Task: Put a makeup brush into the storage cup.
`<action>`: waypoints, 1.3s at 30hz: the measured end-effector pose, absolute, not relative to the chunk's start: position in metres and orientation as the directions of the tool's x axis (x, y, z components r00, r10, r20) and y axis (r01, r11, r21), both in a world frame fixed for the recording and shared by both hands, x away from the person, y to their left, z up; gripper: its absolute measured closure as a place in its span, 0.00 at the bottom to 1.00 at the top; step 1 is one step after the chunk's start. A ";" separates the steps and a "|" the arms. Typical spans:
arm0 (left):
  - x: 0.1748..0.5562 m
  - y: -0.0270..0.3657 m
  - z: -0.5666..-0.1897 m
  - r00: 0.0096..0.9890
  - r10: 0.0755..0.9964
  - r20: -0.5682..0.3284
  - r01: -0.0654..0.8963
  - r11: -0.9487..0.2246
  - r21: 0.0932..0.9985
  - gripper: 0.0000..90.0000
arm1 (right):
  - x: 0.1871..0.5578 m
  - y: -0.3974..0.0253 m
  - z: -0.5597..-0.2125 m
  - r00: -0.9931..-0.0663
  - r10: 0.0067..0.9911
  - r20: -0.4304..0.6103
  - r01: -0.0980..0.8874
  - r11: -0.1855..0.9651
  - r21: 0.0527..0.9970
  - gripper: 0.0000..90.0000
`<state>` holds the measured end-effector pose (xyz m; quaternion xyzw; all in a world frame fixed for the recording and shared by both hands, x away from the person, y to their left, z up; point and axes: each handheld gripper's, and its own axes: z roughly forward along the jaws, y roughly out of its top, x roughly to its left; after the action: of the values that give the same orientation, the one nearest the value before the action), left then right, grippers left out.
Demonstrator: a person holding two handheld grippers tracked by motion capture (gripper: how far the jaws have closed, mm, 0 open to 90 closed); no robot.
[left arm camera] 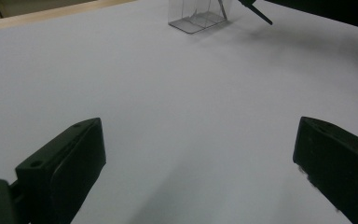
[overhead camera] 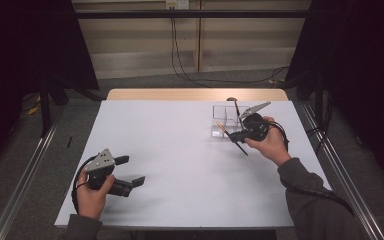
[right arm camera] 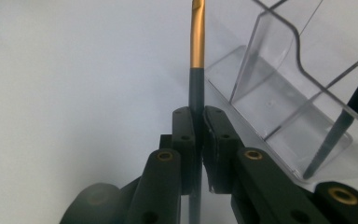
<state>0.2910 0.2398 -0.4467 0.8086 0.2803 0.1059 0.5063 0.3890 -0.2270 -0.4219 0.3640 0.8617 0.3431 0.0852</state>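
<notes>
**Right gripper clamped on brush, left gripper wide and empty**

High view: left gripper (overhead camera: 130,171) low over the white table (overhead camera: 180,165) at the near left, jaws spread wide, nothing between them. Right gripper (overhead camera: 231,134) at the far right, jaws pinched on a thin makeup brush (overhead camera: 234,140); the brush runs slantwise through the jaws, gold end poking out on the far-left side, dark handle trailing out toward the person. Clear acrylic organizer (overhead camera: 223,118) sits just beyond the jaws, with a second brush (overhead camera: 237,109) standing in it.

Left gripper view: both black jaws far apart at the bottom corners, bare table between them. Organizer (left arm camera: 197,16) well ahead of the jaws, at the top edge.

Right gripper view: right gripper (right arm camera: 199,140) jaws nearly closed, gripping the brush (right arm camera: 196,88) on its dark shaft; gold ferrule rises straight above the jaw tips. Organizer (right arm camera: 289,84) just right of the jaws, front wall near the brush; can't tell if touching. The other brush's dark handle (right arm camera: 340,126) leans inside the right compartment.
</notes>
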 end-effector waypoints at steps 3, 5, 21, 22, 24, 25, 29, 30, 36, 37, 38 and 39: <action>0.291 0.240 -0.447 0.821 0.561 -0.107 0.344 -0.336 0.877 0.02 | 0.388 -0.227 -0.421 -0.725 0.681 0.106 0.554 0.484 0.677 0.93; 0.291 0.240 -0.447 0.821 0.561 -0.110 0.346 -0.335 0.877 0.02 | 0.388 -0.226 -0.420 -0.730 0.674 0.117 0.548 0.474 0.689 0.93; 0.291 0.240 -0.448 0.819 0.563 -0.111 0.346 -0.331 0.878 0.02 | 0.385 -0.232 -0.415 -0.714 0.683 0.151 0.516 0.369 0.773 0.93; 0.291 0.240 -0.447 0.819 0.564 -0.110 0.347 -0.333 0.877 0.02 | 0.384 -0.233 -0.415 -0.714 0.683 0.154 0.513 0.360 0.779 0.93; 0.292 0.241 -0.447 0.821 0.560 -0.110 0.344 -0.332 0.878 0.02 | 0.384 -0.234 -0.415 -0.711 0.685 0.161 0.507 0.340 0.792 0.93; 0.292 0.241 -0.447 0.821 0.560 -0.109 0.343 -0.332 0.879 0.02 | 0.384 -0.235 -0.414 -0.707 0.689 0.163 0.506 0.330 0.797 0.93; 0.292 0.241 -0.447 0.820 0.562 -0.110 0.345 -0.331 0.878 0.02 | 0.382 -0.236 -0.413 -0.696 0.695 0.180 0.498 0.286 0.819 0.93; 0.292 0.241 -0.447 0.821 0.560 -0.111 0.345 -0.331 0.878 0.02 | 0.382 -0.237 -0.412 -0.698 0.694 0.179 0.490 0.279 0.826 0.94; 0.291 0.241 -0.447 0.818 0.565 -0.104 0.344 -0.337 0.877 0.02 | 0.381 -0.237 -0.409 -0.695 0.696 0.178 0.465 0.247 0.850 0.93; 0.292 0.241 -0.447 0.821 0.560 -0.109 0.343 -0.332 0.879 0.02 | 0.381 -0.238 -0.409 -0.693 0.698 0.181 0.462 0.238 0.854 0.93; 0.292 0.241 -0.447 0.819 0.564 -0.106 0.342 -0.332 0.879 0.02 | 0.381 -0.238 -0.408 -0.687 0.704 0.181 0.460 0.229 0.858 0.93; 0.291 0.241 -0.447 0.817 0.566 -0.107 0.343 -0.329 0.880 0.02 | 0.381 -0.238 -0.408 -0.689 0.701 0.182 0.456 0.225 0.861 0.93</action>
<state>0.2915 0.2412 -0.4467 0.8078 0.2814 0.1102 0.5061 0.3807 -0.2382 -0.4079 0.3743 0.7728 0.4975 0.1231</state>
